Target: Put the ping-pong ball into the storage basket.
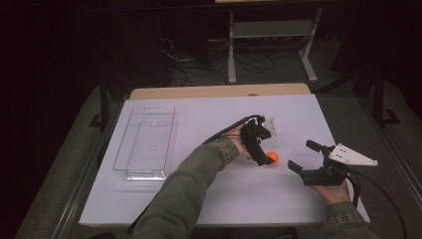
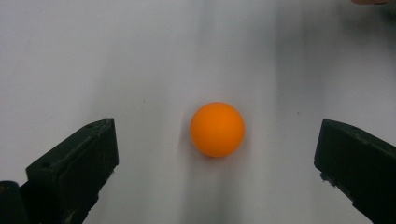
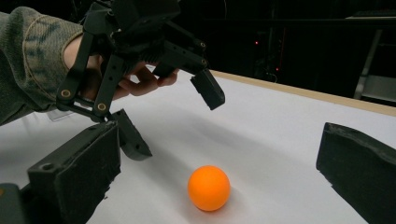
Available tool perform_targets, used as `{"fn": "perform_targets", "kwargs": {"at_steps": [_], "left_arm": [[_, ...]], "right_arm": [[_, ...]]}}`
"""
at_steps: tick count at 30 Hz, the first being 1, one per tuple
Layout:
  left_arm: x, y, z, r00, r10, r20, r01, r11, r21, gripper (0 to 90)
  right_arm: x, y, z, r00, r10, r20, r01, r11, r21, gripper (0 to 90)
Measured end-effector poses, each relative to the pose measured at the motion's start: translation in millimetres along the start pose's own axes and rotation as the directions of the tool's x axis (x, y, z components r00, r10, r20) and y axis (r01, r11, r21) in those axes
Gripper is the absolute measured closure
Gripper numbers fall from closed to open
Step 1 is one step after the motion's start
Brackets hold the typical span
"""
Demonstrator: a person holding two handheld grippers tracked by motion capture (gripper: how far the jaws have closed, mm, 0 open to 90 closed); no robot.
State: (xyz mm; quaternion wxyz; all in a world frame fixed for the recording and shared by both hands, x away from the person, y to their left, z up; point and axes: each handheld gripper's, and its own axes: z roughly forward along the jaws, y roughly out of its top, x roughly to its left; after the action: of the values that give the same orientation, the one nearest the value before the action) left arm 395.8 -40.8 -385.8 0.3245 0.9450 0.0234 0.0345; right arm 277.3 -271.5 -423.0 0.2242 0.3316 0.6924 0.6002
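Note:
An orange ball [image 1: 272, 158] lies on the white table right of the middle. My left gripper [image 1: 262, 148] hangs just above it, pointing down, open, with the ball [image 2: 217, 129] centred between its two wide-apart jaws and not touched by them. My right gripper [image 1: 302, 156] is a short way to the ball's right, low over the table and open, aimed at it. In the right gripper view the ball [image 3: 208, 187] rests ahead between the open jaws, and the left gripper [image 3: 170, 114] hovers over it, held by a hand in a green sleeve.
An empty clear plastic tray [image 1: 144, 174] stands on the left part of the table. The white sheet [image 1: 209, 199] covers the tabletop, with a wooden edge [image 1: 219, 91] at the far side. Beyond it are a dark floor, cables and a metal stand [image 1: 271, 30].

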Motion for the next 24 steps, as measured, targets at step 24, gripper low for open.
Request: {"fn": "perform_targets", "kwargs": {"at_steps": [24], "left_arm": [[3.0,-2.6,16.4,0.9999,-0.009,0.014,0.008,0.9998,0.020,0.0]], "right_arm": [[-0.3,0.1,-0.2,1.0000,0.003,0.000,-0.003,1.000,-0.002,0.0]]}}
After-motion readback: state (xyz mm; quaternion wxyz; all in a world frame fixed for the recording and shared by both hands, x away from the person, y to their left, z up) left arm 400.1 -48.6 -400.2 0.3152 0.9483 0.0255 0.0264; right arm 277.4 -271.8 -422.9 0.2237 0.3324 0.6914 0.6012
